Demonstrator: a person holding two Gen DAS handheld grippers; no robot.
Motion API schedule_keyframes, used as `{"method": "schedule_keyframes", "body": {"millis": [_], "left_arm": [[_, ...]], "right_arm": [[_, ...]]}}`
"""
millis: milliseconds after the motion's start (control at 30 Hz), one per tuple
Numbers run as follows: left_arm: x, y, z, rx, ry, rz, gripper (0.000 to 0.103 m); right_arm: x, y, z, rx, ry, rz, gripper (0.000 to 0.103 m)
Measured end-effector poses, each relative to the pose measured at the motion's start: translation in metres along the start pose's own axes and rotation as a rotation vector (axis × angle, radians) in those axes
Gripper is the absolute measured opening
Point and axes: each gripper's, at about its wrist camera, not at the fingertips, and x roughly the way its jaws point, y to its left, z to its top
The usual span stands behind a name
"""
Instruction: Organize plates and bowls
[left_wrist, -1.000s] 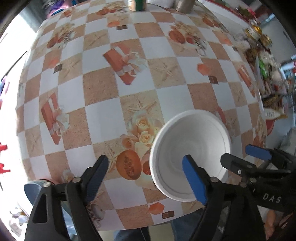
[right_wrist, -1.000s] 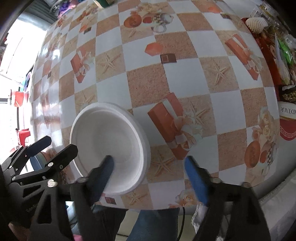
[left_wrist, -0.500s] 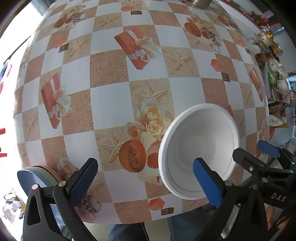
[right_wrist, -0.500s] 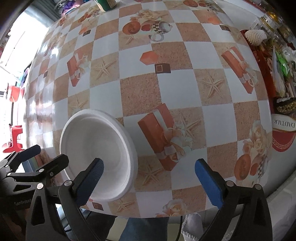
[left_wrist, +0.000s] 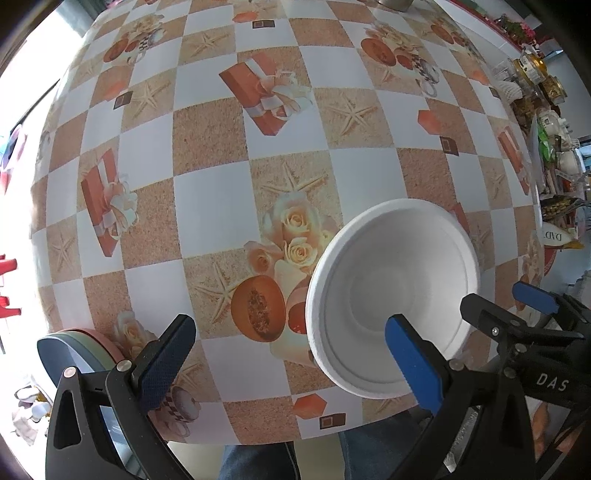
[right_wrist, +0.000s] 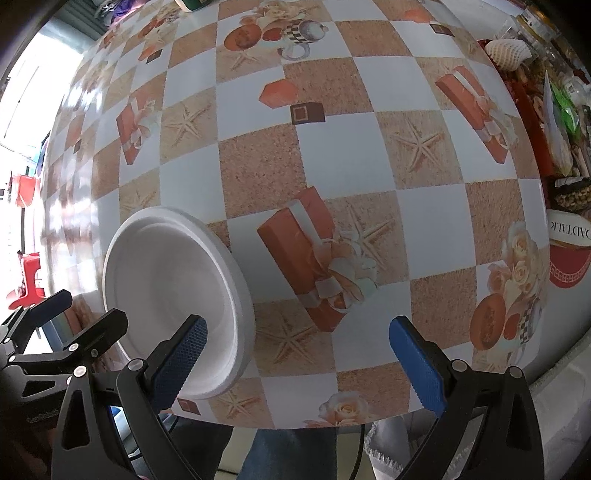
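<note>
Table (left_wrist: 207, 206) w/ a checkered cloth, tan and white squares printed w/ starfish, gift boxes, roses and melon halves; cluttered shelf of jars and packets off to the right side. White foam bowl (left_wrist: 393, 299) sits upright near the table's front edge, next to the printed melon. Left gripper (left_wrist: 288, 354) is spread wide, nothing held; its right finger shows in front of the bowl's inside, left finger well apart over the cloth. Can't tell if that finger touches the bowl. Right gripper (right_wrist: 295, 358) also spread wide and holding nothing; its left finger overlaps the bowl (right_wrist: 173, 295) near the rim, right finger out over the cloth. Stack of plates (left_wrist: 79, 349), blue, green and pink, at the table's front left corner, partly behind the left gripper's body.
</note>
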Motion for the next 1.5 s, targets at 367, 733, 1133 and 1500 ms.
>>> {"method": "schedule_keyframes", "body": {"millis": [367,733,1133,1500], "left_arm": [[0.013,-0.001,0.007,-0.012,0.014,0.019,0.103],[0.04,-0.002,0.012,-0.002,0.054,0.035,0.103],[0.061,0.0,0.01,-0.015,0.077,0.049,0.103],[0.082,0.005,0.0,-0.031,0.085,0.062,0.103]], "right_arm": [[0.009,0.004,0.005,-0.004,0.01,-0.01,0.099],[0.031,0.006,0.011,-0.019,0.05,-0.032,0.099],[0.051,0.013,0.022,-0.033,0.071,-0.043,0.099],[0.072,0.009,0.025,-0.037,0.078,-0.044,0.102]]}}
